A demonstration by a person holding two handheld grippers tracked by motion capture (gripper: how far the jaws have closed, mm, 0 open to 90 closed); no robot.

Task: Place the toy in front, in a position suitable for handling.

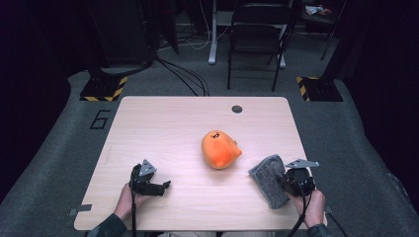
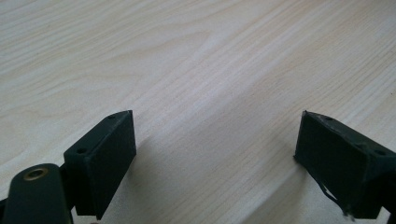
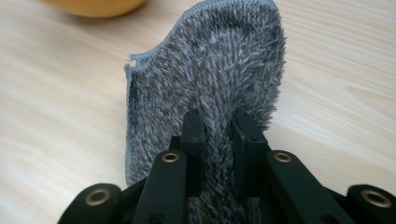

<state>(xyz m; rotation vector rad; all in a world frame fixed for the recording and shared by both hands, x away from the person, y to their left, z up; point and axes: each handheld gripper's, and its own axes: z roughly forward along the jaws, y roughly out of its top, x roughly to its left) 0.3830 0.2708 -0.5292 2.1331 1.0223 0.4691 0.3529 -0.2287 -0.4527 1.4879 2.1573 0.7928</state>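
Right gripper view: jaws pinched tight on a fold of the grey fuzzy cloth (image 3: pixel 210 70); pile bulges up between the two black pads (image 3: pixel 192 126). Cloth stands up off the table (image 3: pixel 56 116), stitched edge visible on its left side, orange curve of the plush toy (image 3: pixel 93 5) at the top edge beyond it.

High view: right gripper (image 1: pixel 291 181) sits near the table's front-right corner, cloth (image 1: pixel 269 177) hanging out of it toward the left, draped onto the wood. Right hand (image 1: pixel 312 207) grips the body from behind, forearm coming in from the bottom edge, grey triangular plate on top, cable trailing down.

Left gripper view: jaws spread wide, nothing between them, bare wood grain below.

High view again: left gripper (image 1: pixel 160 187) front-left, low over the table, jaws pointing right toward the centre. Left hand (image 1: pixel 129 196) wrapped around its body, wrist angled in from bottom-left.

Orange plush toy (image 1: pixel 220 149) lies mid-table, between and beyond both grippers, clear of the cloth.

Writing: a dark "6" (image 1: pixel 100 119) on the grey floor left of the table.
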